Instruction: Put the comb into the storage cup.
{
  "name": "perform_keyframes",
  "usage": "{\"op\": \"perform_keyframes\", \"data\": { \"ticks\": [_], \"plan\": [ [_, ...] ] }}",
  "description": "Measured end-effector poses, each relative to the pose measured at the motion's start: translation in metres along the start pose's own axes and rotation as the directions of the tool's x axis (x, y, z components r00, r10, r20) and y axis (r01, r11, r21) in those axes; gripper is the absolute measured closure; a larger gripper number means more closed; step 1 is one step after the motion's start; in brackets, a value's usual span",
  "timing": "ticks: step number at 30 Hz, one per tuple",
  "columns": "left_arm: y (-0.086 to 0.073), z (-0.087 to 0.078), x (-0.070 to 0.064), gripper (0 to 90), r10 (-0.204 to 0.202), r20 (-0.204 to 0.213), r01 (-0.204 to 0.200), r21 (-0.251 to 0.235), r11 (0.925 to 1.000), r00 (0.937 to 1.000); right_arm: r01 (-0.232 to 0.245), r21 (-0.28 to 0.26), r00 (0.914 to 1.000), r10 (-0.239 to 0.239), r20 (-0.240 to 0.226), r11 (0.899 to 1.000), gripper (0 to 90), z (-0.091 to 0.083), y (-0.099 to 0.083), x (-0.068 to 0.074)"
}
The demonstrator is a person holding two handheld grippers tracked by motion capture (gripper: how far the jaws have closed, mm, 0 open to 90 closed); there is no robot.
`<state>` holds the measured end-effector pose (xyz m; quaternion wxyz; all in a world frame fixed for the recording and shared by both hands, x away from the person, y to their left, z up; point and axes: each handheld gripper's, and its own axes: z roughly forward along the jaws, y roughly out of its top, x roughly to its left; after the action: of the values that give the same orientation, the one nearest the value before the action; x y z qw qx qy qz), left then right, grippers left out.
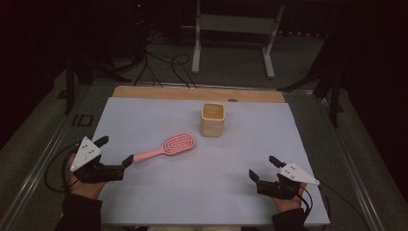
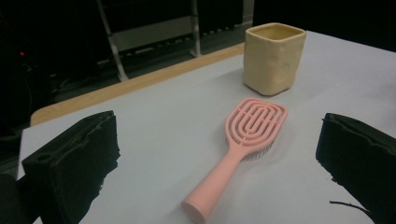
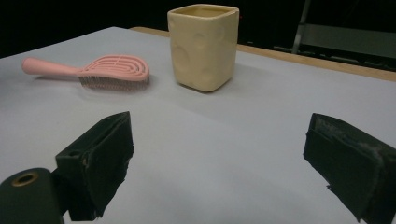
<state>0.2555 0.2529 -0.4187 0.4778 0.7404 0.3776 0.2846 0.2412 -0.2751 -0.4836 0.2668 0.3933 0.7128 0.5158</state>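
Observation:
A pink hairbrush (image 1: 168, 146) lies bristles down on the pale sheet, its handle pointing to the near left. Behind it stands a cream square cup (image 1: 212, 119), upright. My left gripper (image 1: 115, 150) rests at the near left, open, with the end of the handle just past its jaws. Through that gripper's view the hairbrush (image 2: 243, 144) lies between the two jaws and the cup (image 2: 273, 57) stands beyond. My right gripper (image 1: 264, 169) sits at the near right, open and holding nothing. Its view has the cup (image 3: 203, 45) ahead and the hairbrush (image 3: 98, 70) at the left.
The pale sheet (image 1: 202, 163) covers a wooden tabletop (image 1: 168, 92) whose far strip is bare. Beyond the table stand a metal frame (image 1: 235, 29) and loose cables (image 1: 163, 67) on the dark floor. A wide stretch of sheet separates the two grippers.

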Motion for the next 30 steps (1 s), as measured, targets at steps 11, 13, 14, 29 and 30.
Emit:
{"op": "perform_keyframes", "data": {
  "ticks": [11, 13, 14, 29, 30],
  "plan": [
    [0.01, 0.025, 0.002, 0.1, 0.016, 0.057, -0.019, 0.052, 0.9985, 0.9982, -0.017, 0.007, 0.9999, 0.017, 0.004, 1.0, 8.3, -0.001, -0.002, -0.004],
    [0.009, 0.029, 0.003, 0.1, 0.016, 0.061, -0.02, 0.064, 0.9978, 0.998, -0.015, 0.009, 0.9999, 0.015, 0.003, 1.0, 8.3, 0.0, -0.002, -0.005],
    [0.009, 0.031, 0.004, 0.1, 0.014, 0.064, -0.018, 0.072, 0.9973, 0.9979, -0.019, 0.011, 0.9998, 0.018, 0.002, 1.0, 8.3, 0.0, -0.002, -0.004],
    [0.013, 0.053, 0.013, 0.1, 0.013, 0.073, -0.023, 0.137, 0.9903, 0.9973, -0.019, 0.014, 0.9998, 0.019, 0.001, 1.0, 8.3, 0.002, -0.003, -0.003],
    [0.015, 0.056, 0.013, 0.1, 0.011, 0.074, -0.021, 0.142, 0.9896, 0.9972, -0.02, 0.013, 0.9998, 0.02, 0.001, 1.0, 8.3, 0.002, -0.003, -0.003]
  ]
}}
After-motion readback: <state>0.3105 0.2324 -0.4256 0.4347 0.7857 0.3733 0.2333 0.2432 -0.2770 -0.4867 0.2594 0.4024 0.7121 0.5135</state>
